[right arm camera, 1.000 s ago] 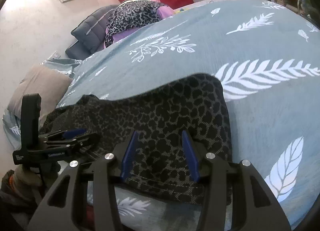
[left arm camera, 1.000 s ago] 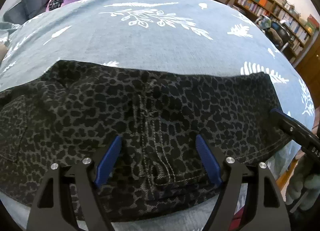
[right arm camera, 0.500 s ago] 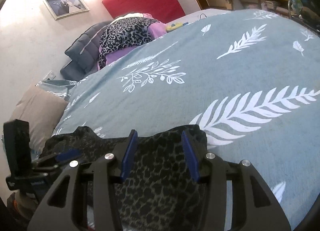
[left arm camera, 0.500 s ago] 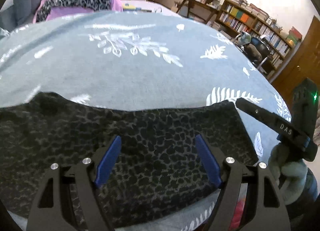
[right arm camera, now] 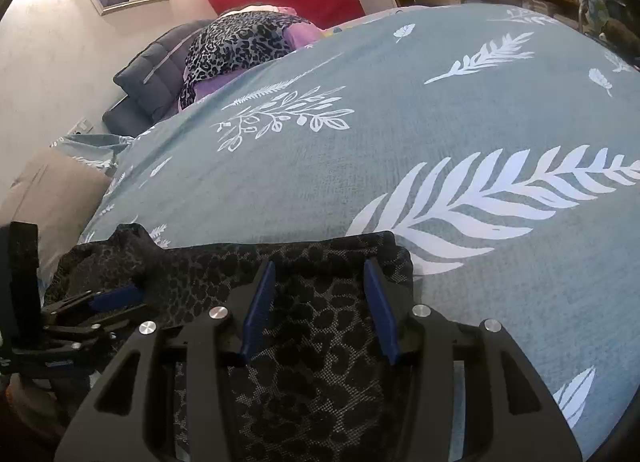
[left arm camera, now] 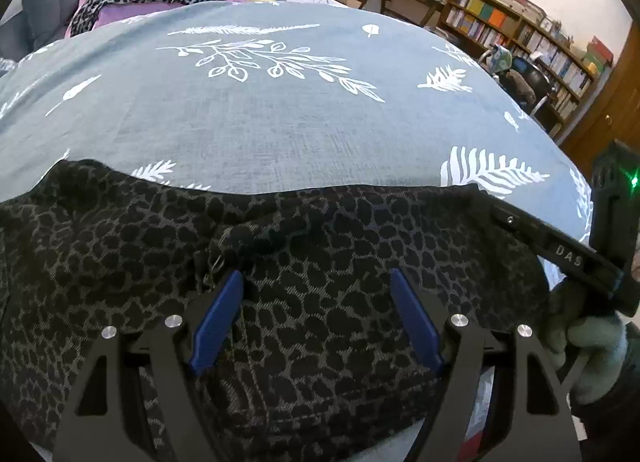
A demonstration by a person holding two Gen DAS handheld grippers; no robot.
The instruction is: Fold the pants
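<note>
Dark leopard-print pants (left arm camera: 320, 262) lie folded across the near edge of a blue bedspread with white leaf prints (left arm camera: 280, 110). A zipper pull (left arm camera: 216, 262) shows near the fold's top. My left gripper (left arm camera: 316, 286) is open, its blue pads spread over the pants. My right gripper (right arm camera: 320, 274) is open over the right end of the pants (right arm camera: 320, 382), near the folded edge. The right gripper also shows at the right in the left wrist view (left arm camera: 560, 250); the left gripper shows at the left in the right wrist view (right arm camera: 96, 302).
A leopard-print and purple pile (right arm camera: 240, 42) and a dark headboard cushion (right arm camera: 148, 74) sit at the bed's far end. Bookshelves (left arm camera: 520, 34) and a chair stand to the right. A beige pillow (right arm camera: 44, 190) lies at the left.
The far edge of the pants now lies closer to me, with the zipper area showing on top. Both grippers stay open over the cloth.
</note>
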